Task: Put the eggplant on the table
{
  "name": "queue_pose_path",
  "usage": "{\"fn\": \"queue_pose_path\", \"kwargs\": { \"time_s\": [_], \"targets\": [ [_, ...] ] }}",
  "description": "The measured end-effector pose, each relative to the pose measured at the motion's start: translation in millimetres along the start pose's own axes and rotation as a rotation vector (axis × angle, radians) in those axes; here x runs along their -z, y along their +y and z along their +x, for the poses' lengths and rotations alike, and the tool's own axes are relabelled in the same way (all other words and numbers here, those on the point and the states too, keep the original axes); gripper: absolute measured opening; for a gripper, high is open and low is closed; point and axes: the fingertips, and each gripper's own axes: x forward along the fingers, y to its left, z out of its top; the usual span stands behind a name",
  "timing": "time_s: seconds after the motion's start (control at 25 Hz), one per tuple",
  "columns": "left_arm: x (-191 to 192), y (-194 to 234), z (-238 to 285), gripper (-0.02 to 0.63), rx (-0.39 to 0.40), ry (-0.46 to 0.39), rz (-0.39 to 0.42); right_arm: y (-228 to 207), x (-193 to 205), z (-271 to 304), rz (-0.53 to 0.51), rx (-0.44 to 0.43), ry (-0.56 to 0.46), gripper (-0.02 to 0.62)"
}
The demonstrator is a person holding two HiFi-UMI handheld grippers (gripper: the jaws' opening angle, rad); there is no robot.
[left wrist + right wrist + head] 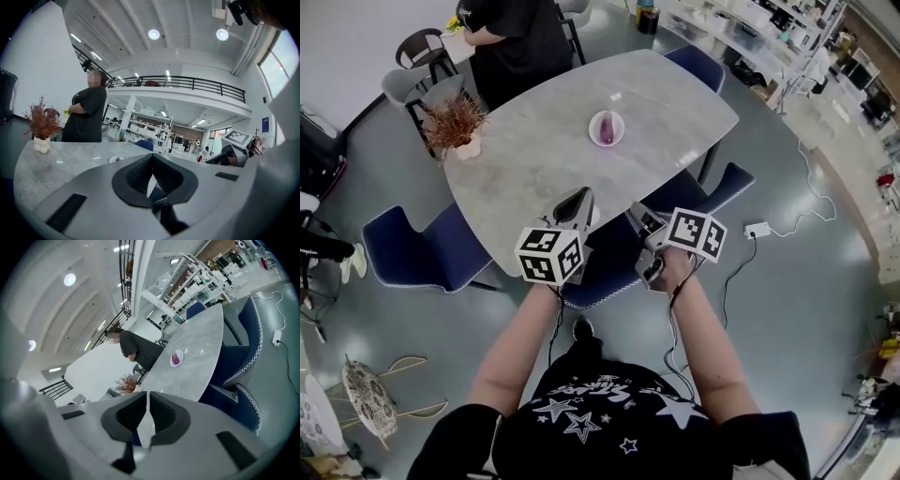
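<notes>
A purple eggplant [607, 129] lies in a small white dish [617, 119] near the middle of the grey marble table [534, 159]. The right gripper view shows the same eggplant [176, 360] in its dish [180, 354], far ahead. In the left gripper view only the dish's rim [114, 159] shows low over the tabletop. My left gripper [578, 200] [152, 160] hovers at the table's near edge, shut on nothing. My right gripper [639, 216] [147, 397] is beside it over a blue chair, also shut and empty. Both are well short of the dish.
A dried plant in a white pot [457, 127] stands at the table's left end. A person in black [514, 36] stands at the far side. Blue chairs [412, 246] ring the table; one [609, 272] is right under my grippers. A power strip [757, 229] lies on the floor.
</notes>
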Motion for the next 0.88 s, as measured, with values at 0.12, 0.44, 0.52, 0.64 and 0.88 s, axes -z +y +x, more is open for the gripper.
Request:
{"fn": "queue_pose_path", "kwargs": {
  "time_s": [0.12, 0.44, 0.52, 0.64, 0.88],
  "targets": [
    [-1, -38, -13, 0.008, 0.012, -0.009, 0.020, 5, 8, -34, -0.017, -0.026, 0.000, 0.026],
    [23, -124, -56, 0.008, 0.030, -0.046, 0.044, 6, 44, -116, -0.087, -0.071, 0.010, 0.026],
    [26, -138, -75, 0.008, 0.016, -0.053, 0.029, 13, 54, -136, -0.105, -0.094, 0.013, 0.026],
    [34, -157, -105, 0.008, -0.006, -0.056, 0.022, 24, 72, -160, -0.147, -0.125, 0.020, 0.026],
    [48, -173, -143, 0.008, -0.039, -0.035, 0.036, 44, 100, -179, -0.208, -0.157, 0.029, 0.026]
  ]
}}
